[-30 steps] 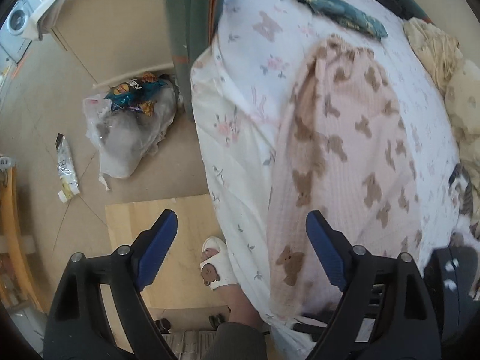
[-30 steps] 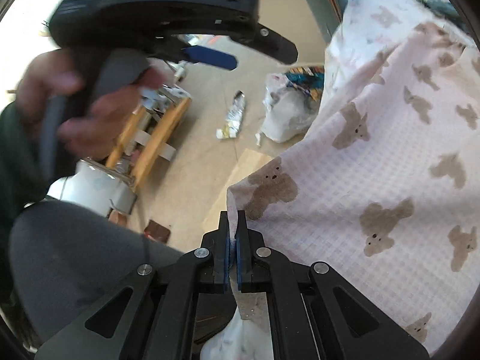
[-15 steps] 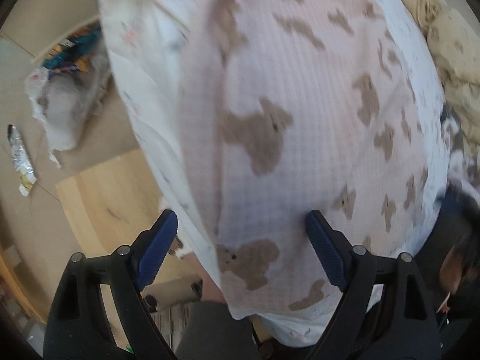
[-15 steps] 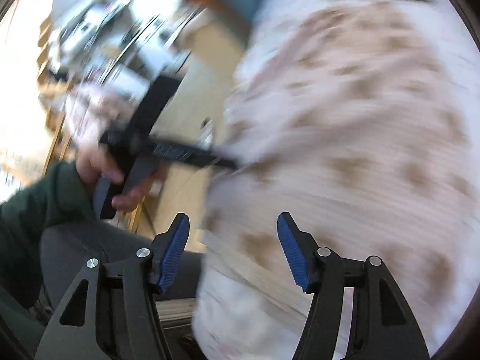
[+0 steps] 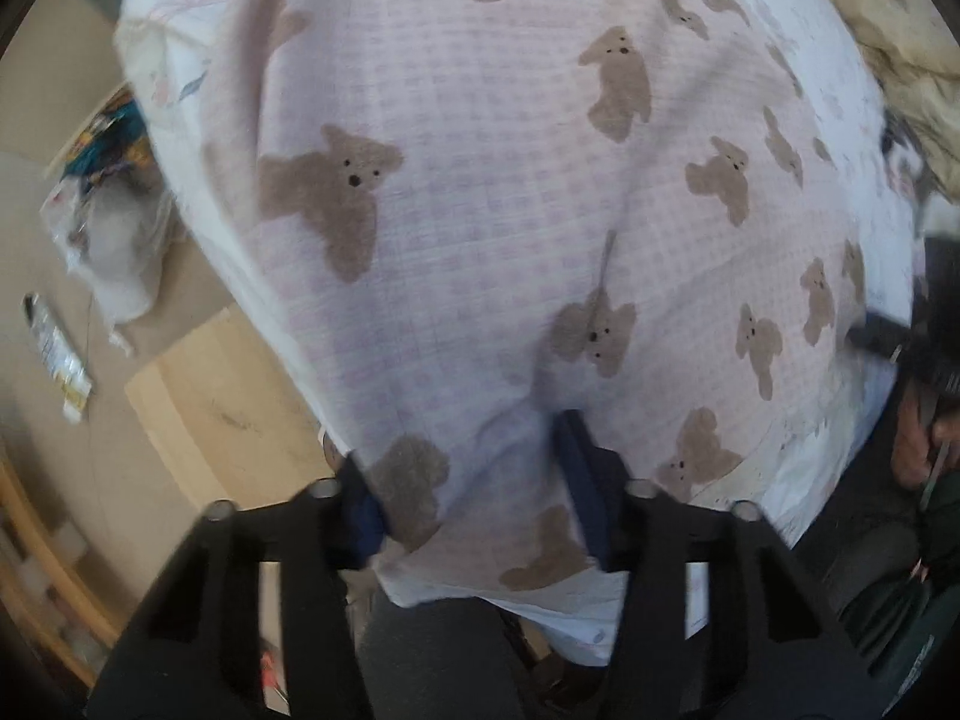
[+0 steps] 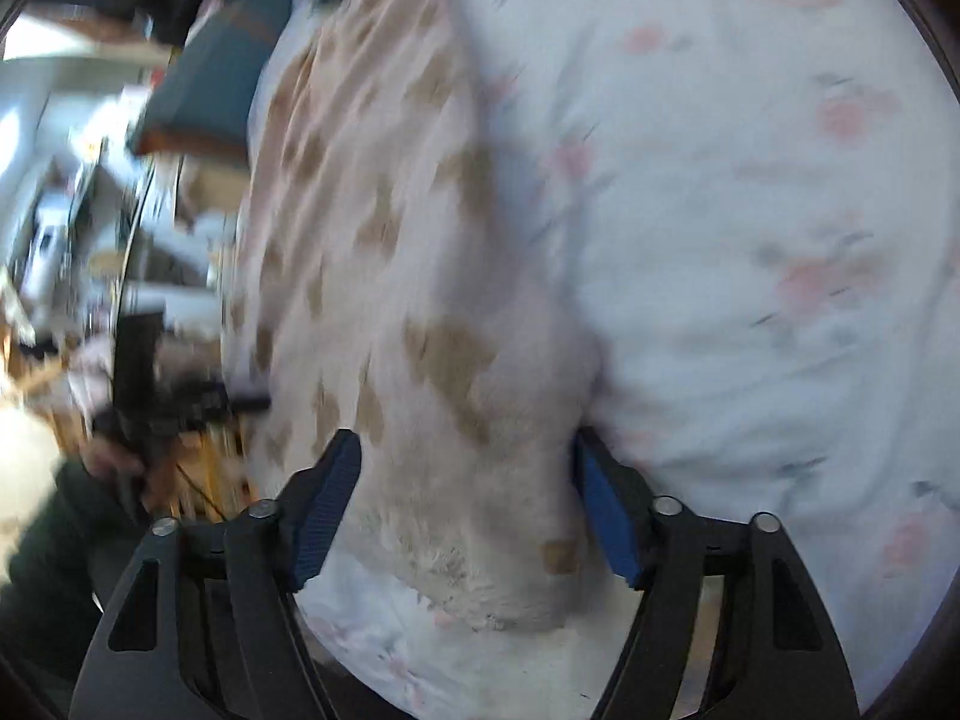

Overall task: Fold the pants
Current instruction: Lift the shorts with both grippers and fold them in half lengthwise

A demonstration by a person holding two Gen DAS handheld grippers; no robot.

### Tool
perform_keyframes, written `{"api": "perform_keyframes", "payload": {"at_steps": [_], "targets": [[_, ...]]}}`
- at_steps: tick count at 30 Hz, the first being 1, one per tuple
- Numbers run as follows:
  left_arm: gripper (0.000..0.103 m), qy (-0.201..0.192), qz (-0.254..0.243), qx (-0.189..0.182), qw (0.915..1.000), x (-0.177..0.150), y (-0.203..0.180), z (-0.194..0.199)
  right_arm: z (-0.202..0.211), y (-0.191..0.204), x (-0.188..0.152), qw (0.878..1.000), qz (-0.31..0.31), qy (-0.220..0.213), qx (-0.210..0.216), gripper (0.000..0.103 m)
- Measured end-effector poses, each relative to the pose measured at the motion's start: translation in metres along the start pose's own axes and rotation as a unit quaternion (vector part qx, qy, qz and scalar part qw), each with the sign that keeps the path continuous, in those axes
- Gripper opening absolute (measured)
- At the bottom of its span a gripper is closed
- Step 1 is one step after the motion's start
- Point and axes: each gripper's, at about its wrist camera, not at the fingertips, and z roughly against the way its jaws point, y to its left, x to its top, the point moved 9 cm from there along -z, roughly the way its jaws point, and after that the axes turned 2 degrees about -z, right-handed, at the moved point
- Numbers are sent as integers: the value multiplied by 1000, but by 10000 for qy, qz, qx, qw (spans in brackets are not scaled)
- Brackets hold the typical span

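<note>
Tongs, two of them, one in each of my hands. My left tongs (image 5: 474,480) stand fairly wide, their two blue pads (image 5: 579,480) pressed into the near hem of the pants (image 5: 480,192), cloth bunched between them but not clamped. My right tongs (image 6: 465,504) are also spread, their two blue pads (image 6: 321,504) straddling a puckered edge of the pants (image 6: 420,276) without gripping it.

One pair of pants lies spread on the bed (image 6: 750,210), with the near end hanging over the bed's edge toward me. The cloth is pale pink with a faint check and scattered brown teddy bears; a seam runs up the middle in the left view. The right view is blurred, so the bears there show only as tan smears.

One white sheet with small pink flowers covers the bed (image 5: 162,72). Beside the bed, on the floor, I count one plastic bag (image 5: 114,222) of rubbish, one crumpled wrapper (image 5: 57,354) near it, and one flat sheet of cardboard (image 5: 222,402).
</note>
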Motion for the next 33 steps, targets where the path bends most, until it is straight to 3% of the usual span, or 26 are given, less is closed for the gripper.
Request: {"api": "perform_keyframes", "payload": {"at_steps": [2,4,5,6,10,15,20,24,28,30,33], "targets": [[24,4,-75,256,9996,-2,-8,4,-8,11,-7,9997,163,159,76,32],[11,30,61,358,9993,-5,-14,11,-14,19,-8,9994,260,185,107,27],[6,36,108,396,9992,-7,-16,15,-17,20,-4,9992,371,148,89,10],[4,14,86,454,9989,-8,-19,21,-16,24,-2,9987,494,77,29,3],[2,-554,69,333,9979,1,-41,65,21,36,13,9962,721,-399,290,2],[2,-1663,59,54,9860,12,-74,142,94,56,24,9889,630,-1070,815,2],[2,-2772,-2,-473,9597,13,-123,232,195,94,35,9704,1061,-1896,1054,2],[2,-3462,-2,-817,9346,9,-158,305,290,133,44,9471,1469,-2592,1190,2],[3,-4204,9,-1288,8982,7,-185,383,363,170,54,9283,1677,-3100,1187,2],[3,-4354,61,-1527,8872,12,-191,406,393,186,60,9197,1760,-3319,1136,2],[4,-4432,9,-1328,8865,29,-194,421,418,198,74,9156,1779,-3468,990,2]]}}
